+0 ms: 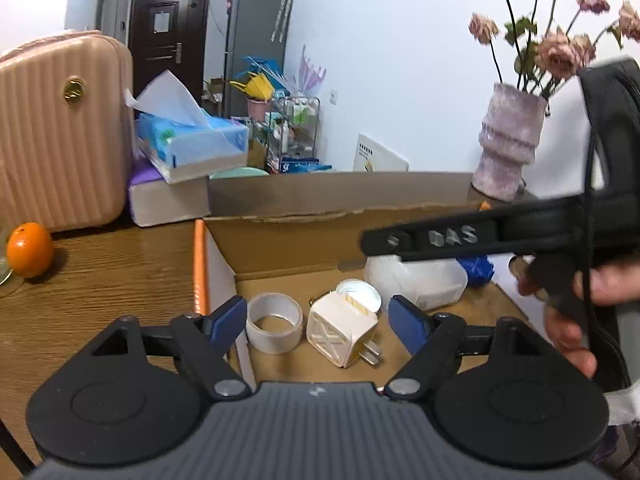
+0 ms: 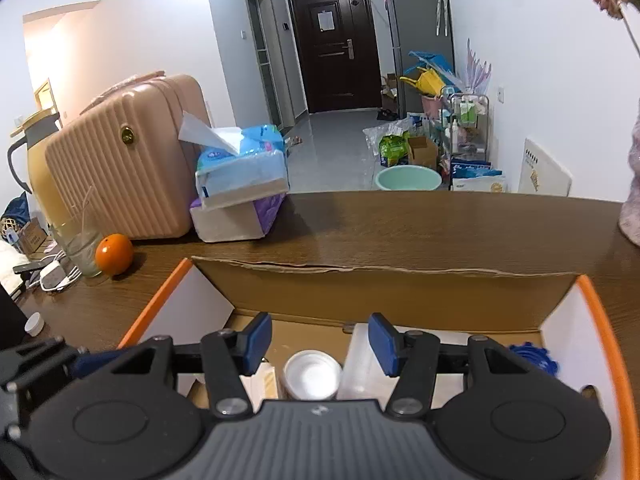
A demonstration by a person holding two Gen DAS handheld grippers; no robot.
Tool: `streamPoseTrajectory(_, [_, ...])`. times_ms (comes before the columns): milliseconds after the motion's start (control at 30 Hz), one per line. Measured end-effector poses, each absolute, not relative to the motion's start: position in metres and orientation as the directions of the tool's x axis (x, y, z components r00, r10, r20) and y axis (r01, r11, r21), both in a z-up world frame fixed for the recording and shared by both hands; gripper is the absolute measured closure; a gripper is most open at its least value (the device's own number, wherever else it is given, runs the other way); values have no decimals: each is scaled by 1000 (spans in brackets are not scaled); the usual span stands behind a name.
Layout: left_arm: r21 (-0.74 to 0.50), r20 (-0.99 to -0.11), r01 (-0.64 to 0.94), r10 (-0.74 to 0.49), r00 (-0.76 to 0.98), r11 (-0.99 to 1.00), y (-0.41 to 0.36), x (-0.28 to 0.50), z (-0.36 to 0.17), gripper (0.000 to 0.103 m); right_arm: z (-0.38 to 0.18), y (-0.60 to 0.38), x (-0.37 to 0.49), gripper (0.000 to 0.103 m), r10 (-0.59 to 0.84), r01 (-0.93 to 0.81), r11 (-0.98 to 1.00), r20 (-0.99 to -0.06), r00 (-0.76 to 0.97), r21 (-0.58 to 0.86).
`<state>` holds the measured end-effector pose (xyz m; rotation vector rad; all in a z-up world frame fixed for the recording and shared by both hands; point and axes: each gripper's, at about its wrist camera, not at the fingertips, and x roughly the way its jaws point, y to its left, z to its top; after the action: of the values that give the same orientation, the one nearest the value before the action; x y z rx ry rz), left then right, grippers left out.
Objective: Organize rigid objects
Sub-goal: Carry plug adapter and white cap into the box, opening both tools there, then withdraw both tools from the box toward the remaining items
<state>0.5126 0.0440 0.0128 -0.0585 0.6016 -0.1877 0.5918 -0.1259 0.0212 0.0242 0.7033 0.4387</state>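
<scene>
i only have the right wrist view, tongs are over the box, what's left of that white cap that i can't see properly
Observer: A white plug adapter lies on the box floor just left of the white cap, prongs toward the camera.
Operator: anything further left
Observer: Yes, a roll of white tape lies flat beside the adapter, near the box's left wall.
Operator: is the left gripper holding either
Observer: No. The left tongs are open, with the tape and the adapter showing between the blue pads, neither of them gripped.
Operator: and mine
Observer: From the left wrist view, the right tongs reach in over the white plastic container, open and empty.
</scene>
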Motion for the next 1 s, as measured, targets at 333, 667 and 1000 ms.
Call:
streamPoseTrajectory(333, [-79,-513,144,-164,842,986,38,457,62,20,75,-162,528,43,355,-369,924,-593,723,103])
streamPoseTrajectory(667, [45,-359,29,-11,933,999,29,380,95,3,98,-207,446,36,310,-334,941,-539,784,55])
streamPoseTrajectory(1000, [32,-252,18,-10,968,999,10,314,92,0,85,-222,365,20,264,-298,954,-388,883,-28])
